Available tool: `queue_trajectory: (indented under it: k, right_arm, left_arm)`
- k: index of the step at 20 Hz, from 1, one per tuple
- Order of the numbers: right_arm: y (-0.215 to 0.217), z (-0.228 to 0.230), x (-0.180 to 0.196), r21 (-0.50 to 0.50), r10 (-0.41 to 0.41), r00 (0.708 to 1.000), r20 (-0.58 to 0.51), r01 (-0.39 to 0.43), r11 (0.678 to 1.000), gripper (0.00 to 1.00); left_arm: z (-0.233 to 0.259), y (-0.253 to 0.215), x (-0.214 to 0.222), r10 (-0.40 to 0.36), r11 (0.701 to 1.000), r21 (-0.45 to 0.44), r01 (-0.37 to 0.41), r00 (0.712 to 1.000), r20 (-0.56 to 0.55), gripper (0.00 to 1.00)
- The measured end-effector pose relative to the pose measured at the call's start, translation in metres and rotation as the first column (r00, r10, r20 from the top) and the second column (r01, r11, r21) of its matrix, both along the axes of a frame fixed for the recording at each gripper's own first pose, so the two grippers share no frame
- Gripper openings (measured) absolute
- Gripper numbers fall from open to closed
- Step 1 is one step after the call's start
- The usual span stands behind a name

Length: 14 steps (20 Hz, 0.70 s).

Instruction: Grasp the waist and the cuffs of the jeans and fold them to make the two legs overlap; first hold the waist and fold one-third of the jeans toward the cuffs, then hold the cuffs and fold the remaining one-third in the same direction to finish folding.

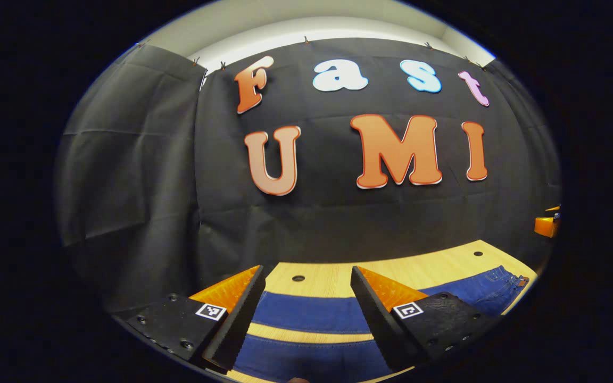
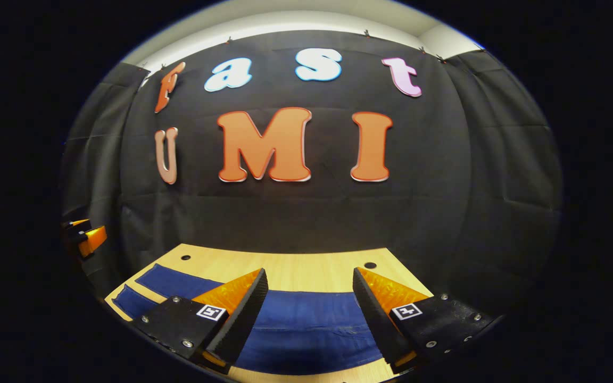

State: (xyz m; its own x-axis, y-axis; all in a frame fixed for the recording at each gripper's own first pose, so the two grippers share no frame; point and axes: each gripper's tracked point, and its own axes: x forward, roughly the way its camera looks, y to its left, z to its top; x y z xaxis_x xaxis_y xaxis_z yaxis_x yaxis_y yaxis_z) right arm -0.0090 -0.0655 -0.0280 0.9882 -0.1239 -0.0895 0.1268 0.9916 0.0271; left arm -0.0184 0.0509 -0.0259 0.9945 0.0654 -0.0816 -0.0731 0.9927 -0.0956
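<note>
One pair of jeans [image 1: 306,314], two hand-held grippers, one table [image 1: 434,268].

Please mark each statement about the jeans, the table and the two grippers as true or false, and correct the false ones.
1. The jeans lie spread flat on the wooden table. True.
2. The left gripper is shut on a trouser leg. False: its fingers stand apart above the jeans and hold nothing.
3. The two legs already overlap. False: in the left gripper view a strip of table shows between them.
4. The right gripper is open. True.
5. The table is made of white plastic. False: it is light wood with small dark holes.
</note>
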Motion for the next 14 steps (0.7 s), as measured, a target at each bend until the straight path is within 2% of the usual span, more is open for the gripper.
queue_trajectory:
  k: [3, 6, 9, 12, 14]
  right_arm:
    - [-0.026, -0.023, -0.003, 0.086, -0.045, 0.996, -0.076, 0.051, 0.995, 0.98]
    - [-0.042, -0.05, -0.009, 0.183, -0.065, 0.985, -0.162, 0.095, 0.979, 0.97]
    - [-0.051, -0.084, -0.013, 0.32, -0.054, 0.964, -0.261, 0.139, 0.937, 0.96]
    - [-0.056, -0.118, -0.017, 0.472, -0.022, 0.932, -0.362, 0.204, 0.857, 0.98]
    - [-0.061, -0.14, -0.024, 0.541, -0.003, 0.909, -0.416, 0.25, 0.803, 0.98]
  left_arm:
    - [-0.035, 0.027, -0.008, 0.02, 0.997, -0.077, -0.028, 0.995, -0.102, 0.98]
    - [-0.079, 0.045, -0.016, 0.03, 0.981, -0.179, -0.071, 0.974, -0.224, 0.98]
    - [-0.118, 0.06, -0.023, 0.003, 0.955, -0.279, -0.099, 0.945, -0.326, 0.99]
    - [-0.17, 0.07, -0.036, -0.046, 0.886, -0.432, -0.169, 0.894, -0.446, 0.97]
    - [-0.206, 0.075, -0.053, -0.102, 0.812, -0.527, -0.25, 0.828, -0.551, 0.97]
